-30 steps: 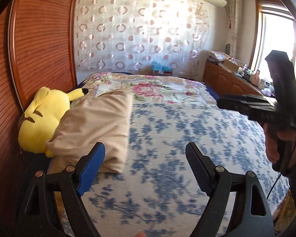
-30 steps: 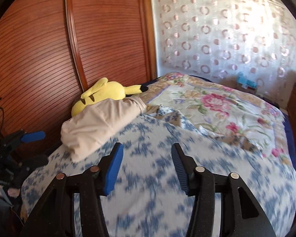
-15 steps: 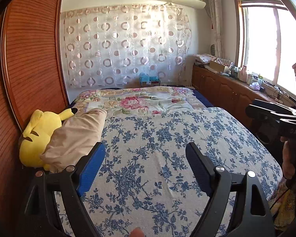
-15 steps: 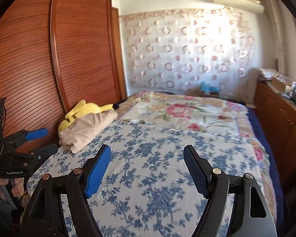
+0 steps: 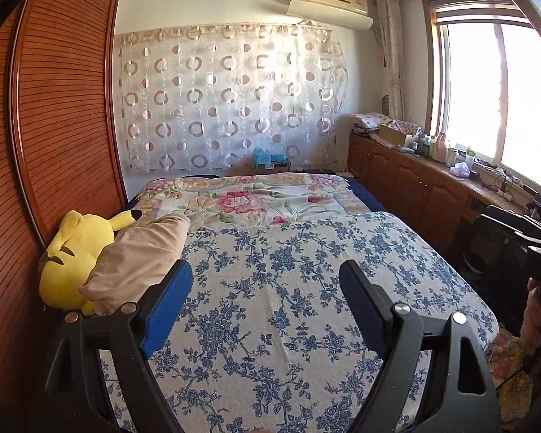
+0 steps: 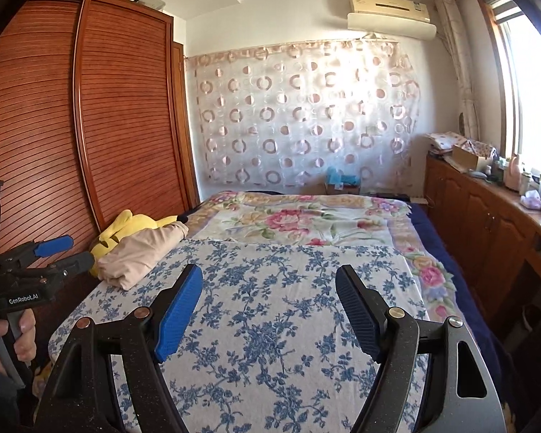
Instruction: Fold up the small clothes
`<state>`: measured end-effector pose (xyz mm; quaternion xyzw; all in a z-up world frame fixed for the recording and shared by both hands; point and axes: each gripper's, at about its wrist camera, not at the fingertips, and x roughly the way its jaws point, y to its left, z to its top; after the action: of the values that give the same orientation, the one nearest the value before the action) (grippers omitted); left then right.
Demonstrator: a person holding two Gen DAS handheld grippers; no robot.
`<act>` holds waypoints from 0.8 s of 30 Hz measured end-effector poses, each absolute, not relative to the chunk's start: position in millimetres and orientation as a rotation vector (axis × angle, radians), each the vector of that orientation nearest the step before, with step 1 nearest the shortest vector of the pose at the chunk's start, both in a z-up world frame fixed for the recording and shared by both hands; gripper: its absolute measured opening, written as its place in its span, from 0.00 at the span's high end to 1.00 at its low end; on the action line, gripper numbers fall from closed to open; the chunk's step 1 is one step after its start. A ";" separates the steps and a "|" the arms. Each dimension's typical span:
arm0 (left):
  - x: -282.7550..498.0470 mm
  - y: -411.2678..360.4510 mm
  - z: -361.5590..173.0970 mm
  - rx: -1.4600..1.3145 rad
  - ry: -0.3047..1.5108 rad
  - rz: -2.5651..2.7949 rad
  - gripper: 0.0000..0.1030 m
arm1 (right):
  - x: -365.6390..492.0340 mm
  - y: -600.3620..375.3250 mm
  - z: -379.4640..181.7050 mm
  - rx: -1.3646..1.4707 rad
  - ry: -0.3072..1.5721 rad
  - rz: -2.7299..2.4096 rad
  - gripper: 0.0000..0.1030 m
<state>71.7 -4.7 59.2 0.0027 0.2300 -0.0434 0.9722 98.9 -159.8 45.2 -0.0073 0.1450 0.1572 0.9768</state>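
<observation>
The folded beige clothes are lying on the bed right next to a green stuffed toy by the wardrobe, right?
Not quite: the stuffed toy is yellow, not green. The left wrist view shows it clearly. The rest holds: the folded beige clothes lie on the bed right against the toy, by the wardrobe.

Sunlit bedroom, bed (image 5: 306,270) under a blue-flowered cover, slatted wooden wardrobe (image 5: 65,115) left, circle-patterned curtain (image 5: 231,101) behind, bright window (image 5: 497,93) right, air conditioner (image 5: 328,3) overhead
</observation>
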 end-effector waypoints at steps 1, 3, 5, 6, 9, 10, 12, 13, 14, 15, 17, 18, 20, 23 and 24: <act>70.6 -6.1 59.9 0.010 0.463 -0.087 0.18 | 99.0 -159.4 44.9 -0.013 0.292 0.314 0.24; 68.4 -8.4 61.2 0.015 0.457 -0.089 0.18 | 98.5 -158.1 45.1 -0.011 0.289 0.313 0.24; 66.2 -10.0 62.1 0.017 0.451 -0.088 0.18 | 97.4 -159.0 44.8 -0.005 0.285 0.314 0.24; 65.2 -10.4 62.9 0.016 0.447 -0.084 0.18 | 96.0 -160.6 44.0 0.001 0.284 0.319 0.24; 62.9 -11.9 64.3 0.015 0.441 -0.084 0.18 | 96.4 -160.6 42.9 -0.001 0.286 0.317 0.24; 62.4 -12.2 64.6 0.015 0.439 -0.083 0.18 | 96.8 -160.3 42.8 0.000 0.286 0.317 0.24; 61.2 -12.8 64.8 0.015 0.435 -0.079 0.18 | 97.4 -161.3 42.9 -0.001 0.285 0.317 0.24; 61.2 -12.2 64.9 0.014 0.436 -0.078 0.18 | 97.5 -161.4 42.3 -0.002 0.285 0.315 0.24; 61.6 -11.9 64.8 0.012 0.437 -0.078 0.18 | 97.8 -160.6 42.2 -0.003 0.284 0.313 0.24; 61.5 -11.7 64.8 0.013 0.436 -0.078 0.18 | 97.2 -161.3 41.3 -0.005 0.283 0.312 0.24; 61.6 -11.6 65.0 0.014 0.436 -0.076 0.18 | 96.5 -161.5 40.9 -0.009 0.281 0.312 0.24; 61.6 -11.3 65.0 0.014 0.436 -0.077 0.18 | 96.4 -161.8 40.9 -0.012 0.281 0.312 0.24; 61.6 -11.1 65.0 0.013 0.435 -0.077 0.18 | 95.8 -161.7 40.1 -0.022 0.280 0.310 0.24; 61.7 -10.8 64.8 0.014 0.436 -0.078 0.18 | 96.5 -162.6 39.7 -0.029 0.282 0.315 0.24; 61.7 -10.0 64.3 0.013 0.437 -0.077 0.18 | 97.2 -163.3 39.7 -0.028 0.283 0.314 0.24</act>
<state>61.7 -10.0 64.3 0.0063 0.2166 -0.0383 0.9755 97.2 -163.3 39.7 -0.0141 0.1405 0.1559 0.9776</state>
